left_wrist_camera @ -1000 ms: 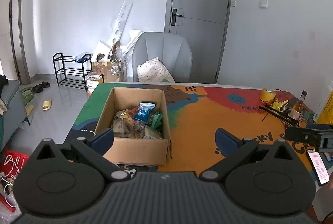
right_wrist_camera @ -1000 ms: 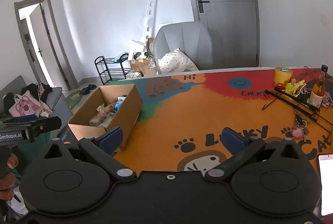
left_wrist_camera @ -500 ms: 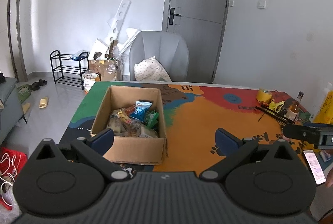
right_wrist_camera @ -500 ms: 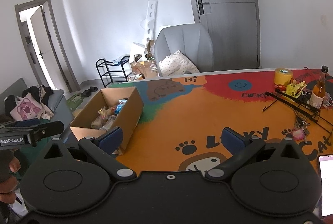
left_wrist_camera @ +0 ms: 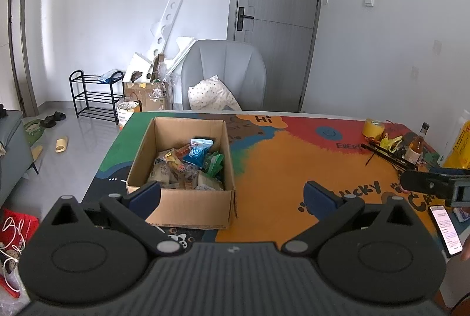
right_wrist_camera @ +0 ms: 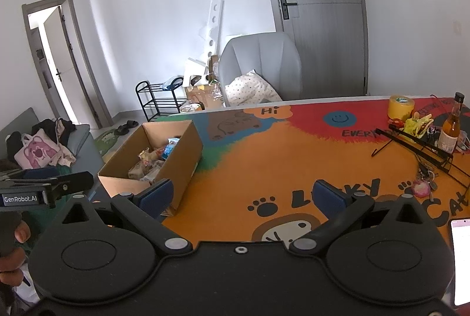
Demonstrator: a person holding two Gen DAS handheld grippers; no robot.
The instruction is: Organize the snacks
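An open cardboard box (left_wrist_camera: 188,207) stands on the left part of the colourful table mat (left_wrist_camera: 279,169). It holds several snack packets (left_wrist_camera: 188,166), a blue one (left_wrist_camera: 198,151) on top. The box also shows in the right wrist view (right_wrist_camera: 182,166). My left gripper (left_wrist_camera: 232,195) is open and empty, held above the near edge of the table just in front of the box. My right gripper (right_wrist_camera: 241,195) is open and empty, above the orange part of the mat (right_wrist_camera: 279,169), to the right of the box.
At the right of the table are a yellow tape roll (right_wrist_camera: 401,107), a glass bottle (right_wrist_camera: 451,128), a black wire rack (right_wrist_camera: 423,148), keys (right_wrist_camera: 423,183) and a phone (left_wrist_camera: 446,229). A grey chair (left_wrist_camera: 226,75) stands behind the table. A shoe rack (left_wrist_camera: 94,95) is on the floor at left.
Both grippers have drawn back and risen slightly; the box looks a little farther away and lower in both views. Both stay open and empty.
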